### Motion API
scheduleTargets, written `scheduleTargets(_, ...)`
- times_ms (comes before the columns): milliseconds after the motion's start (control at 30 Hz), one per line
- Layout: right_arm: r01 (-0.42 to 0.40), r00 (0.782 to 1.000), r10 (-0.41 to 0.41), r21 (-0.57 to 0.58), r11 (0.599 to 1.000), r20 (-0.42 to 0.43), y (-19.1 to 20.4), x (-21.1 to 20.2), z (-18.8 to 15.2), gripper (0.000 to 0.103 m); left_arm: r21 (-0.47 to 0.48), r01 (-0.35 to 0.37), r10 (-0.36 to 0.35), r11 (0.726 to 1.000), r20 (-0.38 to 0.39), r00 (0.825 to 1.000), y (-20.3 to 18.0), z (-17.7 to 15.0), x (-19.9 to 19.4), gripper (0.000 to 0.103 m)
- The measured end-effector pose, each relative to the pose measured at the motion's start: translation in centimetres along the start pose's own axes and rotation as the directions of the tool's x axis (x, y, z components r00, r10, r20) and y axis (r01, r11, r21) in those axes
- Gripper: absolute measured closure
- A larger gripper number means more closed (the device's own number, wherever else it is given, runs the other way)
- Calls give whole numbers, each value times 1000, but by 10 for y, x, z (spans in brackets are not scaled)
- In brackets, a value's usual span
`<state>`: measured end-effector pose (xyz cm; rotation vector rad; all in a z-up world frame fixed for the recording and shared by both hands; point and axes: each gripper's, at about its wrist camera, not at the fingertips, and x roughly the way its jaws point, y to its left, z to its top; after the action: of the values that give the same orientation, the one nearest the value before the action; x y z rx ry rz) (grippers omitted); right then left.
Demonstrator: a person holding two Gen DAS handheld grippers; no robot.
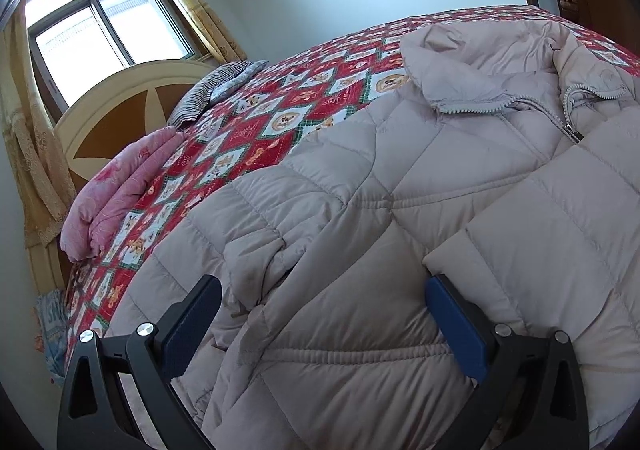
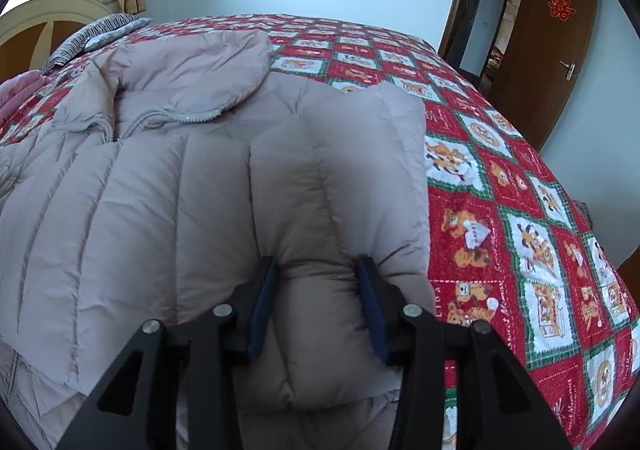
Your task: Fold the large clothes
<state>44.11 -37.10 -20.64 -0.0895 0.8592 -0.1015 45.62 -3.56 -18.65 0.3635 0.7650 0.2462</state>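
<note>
Right wrist: right gripper (image 2: 318, 270) clamps folded jacket sleeve (image 2: 340, 178) (left gripper (image 1: 322, 292) spread wide).

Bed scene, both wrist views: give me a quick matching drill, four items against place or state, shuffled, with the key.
Column one:
1. right gripper
2. left gripper
3. pink quilt
4. striped pillow

Column two:
A. folded, lying by the bed edge near the headboard
B. pads pressed into a folded-over sleeve of the puffer jacket
C. at the head of the bed under the window
D. jaws wide, astride the jacket, not pinching it

Pairs: 1-B, 2-D, 3-A, 4-C
</note>
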Motion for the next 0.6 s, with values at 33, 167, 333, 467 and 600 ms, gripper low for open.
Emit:
scheduleTargets(33,3,1000,-3,-7,1000,-8,0,-2,2,57,-2,5,-5,1000,-3,1000,1,0,1,1)
scheduleTargets(167,-20,999,18,46,999,41,-5,-31,9,57,-10,15,-15,1000,-5,1000,2,0,2,1)
scheduleTargets(333,-112,989,109,23,993,103,19,-56,21,57,-6,9,-9,1000,-1,1000,1,0,2,1)
scheduleTargets(467,-170,982,174,-64,983,75,60,-47,23,57,-11,14,-14,1000,0,1000,2,-1,2,1)
scheduleTargets(600,-174,984,176,-71,982,15,81,-19,14,57,-13,15,-15,1000,1,1000,2,-1,2,1)
